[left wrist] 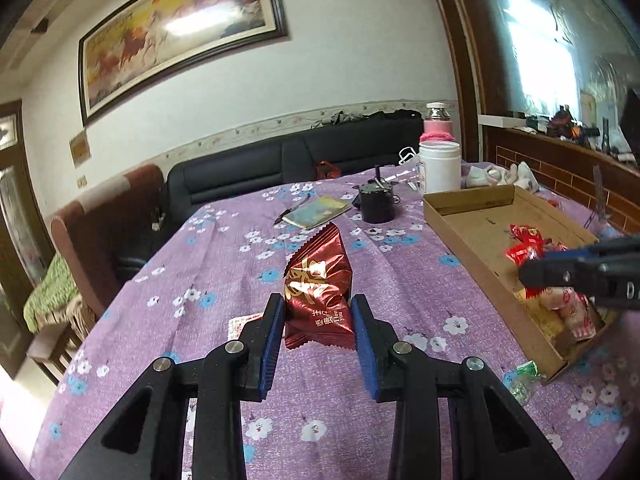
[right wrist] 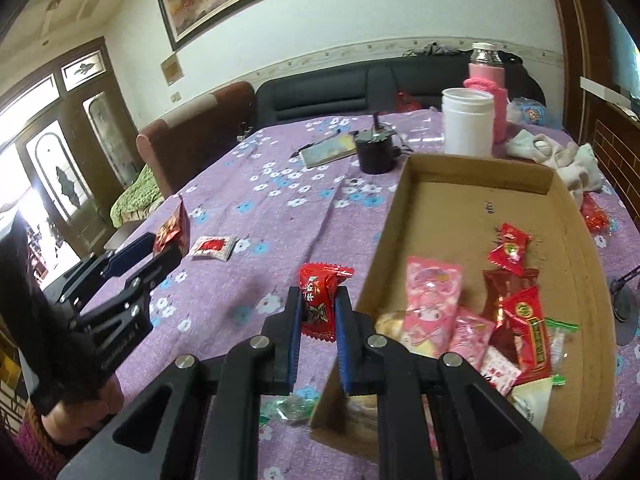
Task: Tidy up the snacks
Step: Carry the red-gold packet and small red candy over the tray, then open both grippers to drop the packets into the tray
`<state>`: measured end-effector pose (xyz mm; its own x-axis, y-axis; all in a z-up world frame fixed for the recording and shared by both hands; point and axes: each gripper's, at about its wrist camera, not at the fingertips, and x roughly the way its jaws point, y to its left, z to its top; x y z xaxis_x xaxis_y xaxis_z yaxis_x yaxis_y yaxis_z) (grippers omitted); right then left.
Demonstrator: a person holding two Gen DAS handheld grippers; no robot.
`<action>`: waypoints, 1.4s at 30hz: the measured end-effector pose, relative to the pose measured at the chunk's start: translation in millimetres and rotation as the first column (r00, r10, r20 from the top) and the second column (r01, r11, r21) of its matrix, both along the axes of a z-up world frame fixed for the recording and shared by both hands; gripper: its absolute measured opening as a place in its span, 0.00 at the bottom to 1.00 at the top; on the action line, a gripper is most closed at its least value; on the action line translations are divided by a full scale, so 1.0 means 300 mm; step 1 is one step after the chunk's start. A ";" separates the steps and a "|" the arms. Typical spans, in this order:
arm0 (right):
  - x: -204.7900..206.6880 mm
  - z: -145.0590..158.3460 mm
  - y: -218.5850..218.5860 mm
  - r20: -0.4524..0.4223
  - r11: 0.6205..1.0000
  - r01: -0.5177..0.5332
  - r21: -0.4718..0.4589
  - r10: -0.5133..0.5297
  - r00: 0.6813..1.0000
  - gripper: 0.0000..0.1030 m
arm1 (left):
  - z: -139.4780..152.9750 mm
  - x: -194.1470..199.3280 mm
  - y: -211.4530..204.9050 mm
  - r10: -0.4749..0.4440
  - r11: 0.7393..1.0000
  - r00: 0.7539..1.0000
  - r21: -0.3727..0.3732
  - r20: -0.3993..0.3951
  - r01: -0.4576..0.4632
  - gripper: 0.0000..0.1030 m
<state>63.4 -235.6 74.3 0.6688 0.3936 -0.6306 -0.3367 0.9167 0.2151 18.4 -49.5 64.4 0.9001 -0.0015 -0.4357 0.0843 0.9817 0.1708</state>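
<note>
Glossy dark-red foil wrapper; shiny bright-red plastic candy wrapper; matt brown cardboard tray; purple flowered cloth over the table; smooth white plastic jar.

Purple floral tablecloth; dark red gold-lettered packet; brown cardboard tray; white jar.

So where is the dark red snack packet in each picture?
Left wrist view: the dark red snack packet stands in the middle of the picture, pinched between the left gripper.
Right wrist view: the same packet is at the left edge, in the left gripper, over the purple cloth.
Shared landmark: the cardboard box, to the right of the packet in both views.
</note>
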 end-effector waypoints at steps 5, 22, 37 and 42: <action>0.019 0.000 -0.052 -0.012 0.999 0.044 0.017 -0.044 0.999 0.14 | 0.003 -0.021 -0.051 -0.022 1.000 1.000 0.018 0.014 0.022 0.35; 0.074 0.027 -0.317 -0.062 0.958 0.245 0.150 -0.239 0.969 0.14 | 0.113 -0.039 -0.320 -0.235 0.971 0.971 -0.061 -0.036 0.233 0.35; 0.123 -0.045 -0.443 -0.192 0.914 0.389 0.118 -0.363 0.912 0.16 | -0.012 0.032 -0.625 -0.401 0.912 0.893 -0.178 -0.202 0.369 0.34; 0.114 -0.032 -0.436 -0.177 0.913 0.397 0.093 -0.377 0.909 0.18 | -0.010 0.045 -0.610 -0.399 0.911 0.893 -0.200 -0.209 0.360 0.40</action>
<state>97.7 -366.5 64.6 0.6847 0.2049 -0.6994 0.0850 0.9307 0.3559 31.8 -232.4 61.3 0.6852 -0.4053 -0.6052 0.4749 0.8786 -0.0506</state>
